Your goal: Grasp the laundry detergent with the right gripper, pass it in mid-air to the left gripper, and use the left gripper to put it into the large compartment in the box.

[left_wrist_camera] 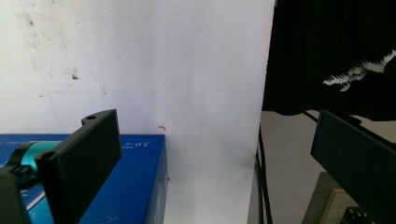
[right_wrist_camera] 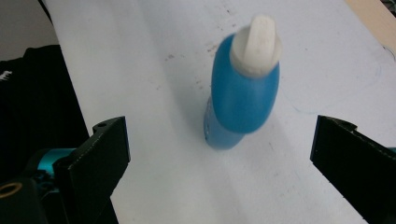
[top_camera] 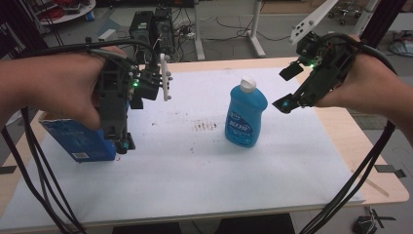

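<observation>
A blue bottle (top_camera: pixel 246 114) with a white cap stands upright on the white sheet (top_camera: pixel 195 170) right of centre. My right gripper (top_camera: pixel 287 87) hovers just to its right, above the sheet, open and holding nothing. In the right gripper view the bottle (right_wrist_camera: pixel 243 98) stands ahead between the spread jaws of that gripper (right_wrist_camera: pixel 219 158), untouched. A blue box (top_camera: pixel 78 139) lies at the left edge of the sheet. My left gripper (top_camera: pixel 121 140) points down beside it, open. In the left gripper view the box (left_wrist_camera: pixel 126 186) lies under the left jaw of the open gripper (left_wrist_camera: pixel 210 163).
Brown stains (top_camera: pixel 204 125) mark the sheet's middle. Bare wooden table (top_camera: pixel 375 165) shows at the right. Cables (top_camera: pixel 44 185) trail off the front corners. Black equipment (top_camera: pixel 151 29) and table legs stand on the floor beyond the far edge.
</observation>
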Demonstrator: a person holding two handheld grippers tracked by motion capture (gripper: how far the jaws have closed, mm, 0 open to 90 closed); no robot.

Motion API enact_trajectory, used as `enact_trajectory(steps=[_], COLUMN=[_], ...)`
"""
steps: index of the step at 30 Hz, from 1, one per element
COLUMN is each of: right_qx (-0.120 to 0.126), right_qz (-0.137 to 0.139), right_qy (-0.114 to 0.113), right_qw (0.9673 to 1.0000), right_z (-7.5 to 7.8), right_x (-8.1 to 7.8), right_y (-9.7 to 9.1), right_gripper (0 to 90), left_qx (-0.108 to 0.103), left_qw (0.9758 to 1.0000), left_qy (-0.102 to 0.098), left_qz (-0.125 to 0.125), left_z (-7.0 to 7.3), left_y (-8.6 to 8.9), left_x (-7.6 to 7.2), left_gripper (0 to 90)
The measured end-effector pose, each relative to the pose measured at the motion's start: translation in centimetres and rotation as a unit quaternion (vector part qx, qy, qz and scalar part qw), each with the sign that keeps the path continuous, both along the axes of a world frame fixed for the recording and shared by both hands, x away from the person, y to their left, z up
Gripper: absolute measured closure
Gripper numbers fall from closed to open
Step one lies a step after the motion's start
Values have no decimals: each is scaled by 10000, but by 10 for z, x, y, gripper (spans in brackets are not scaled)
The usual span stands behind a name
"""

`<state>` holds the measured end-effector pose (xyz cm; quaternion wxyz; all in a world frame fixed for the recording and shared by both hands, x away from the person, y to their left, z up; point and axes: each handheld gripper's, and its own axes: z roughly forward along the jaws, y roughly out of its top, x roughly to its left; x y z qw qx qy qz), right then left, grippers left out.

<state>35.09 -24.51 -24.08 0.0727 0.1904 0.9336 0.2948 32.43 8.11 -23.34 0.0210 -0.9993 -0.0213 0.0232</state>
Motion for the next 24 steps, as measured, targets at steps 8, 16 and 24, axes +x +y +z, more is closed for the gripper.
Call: enact_trajectory(steps=[8, 16, 24], right_qx=[296, 944, 1457], right_qz=[-215, -490, -705], right_qy=[-191, -397, -464], right_qw=[9991, 9935, 9857], right_z=[-21, -58, -90], right_x=[-16, -35, -37], right_y=[-29, -49, -49], right_gripper=[40, 39, 28], left_qx=[6, -37, -14], left_qw=[10000, 9999, 10000], left_qy=[13, -12, -9], left_qz=[39, 94, 98], left_z=[2, 2, 2], left_y=[-4, -7, -7], left_x=[2, 5, 5], left_gripper=[17, 18, 18])
